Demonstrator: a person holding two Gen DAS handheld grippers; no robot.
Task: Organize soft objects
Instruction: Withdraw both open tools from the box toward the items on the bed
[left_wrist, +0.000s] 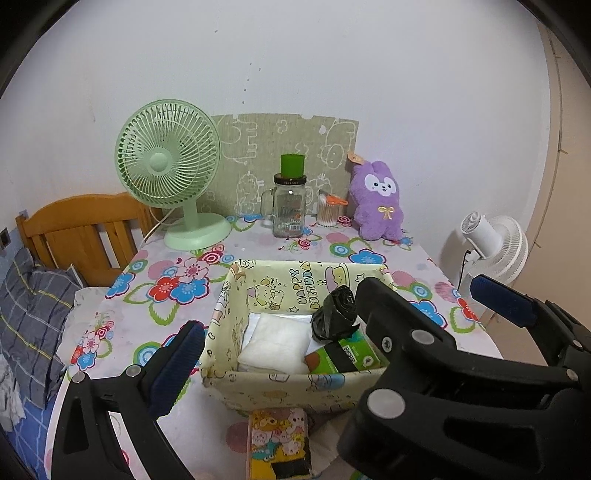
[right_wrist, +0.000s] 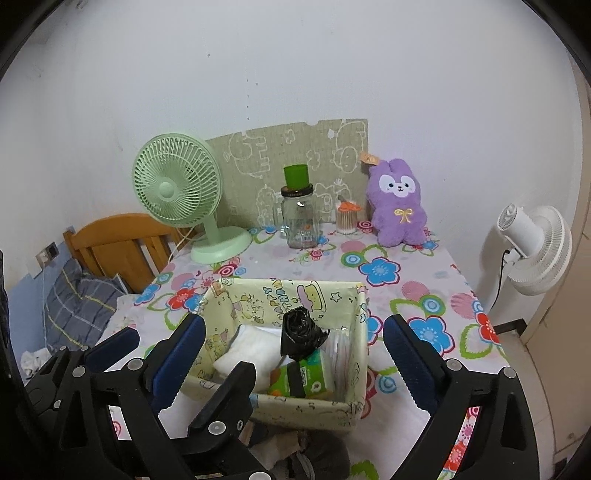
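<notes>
Floral tablecloth (right_wrist: 406, 266), yellow cartoon box (right_wrist: 354, 415) at centre.
Box holds white pad (right_wrist: 251, 350), black bag roll (right_wrist: 299, 338), green tissue pack (right_wrist: 308, 378); left gripper (left_wrist: 280, 332) and right gripper (right_wrist: 293, 356) both gape wide, empty; purple plush (right_wrist: 399, 203) well behind.

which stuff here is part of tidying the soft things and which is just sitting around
For the job:
storage box
white soft pack in the box
black bag roll in the box
green tissue pack in the box
purple plush, upright at the back

Just lying about:
green fan
glass jar
cotton swab jar
white fan
</notes>
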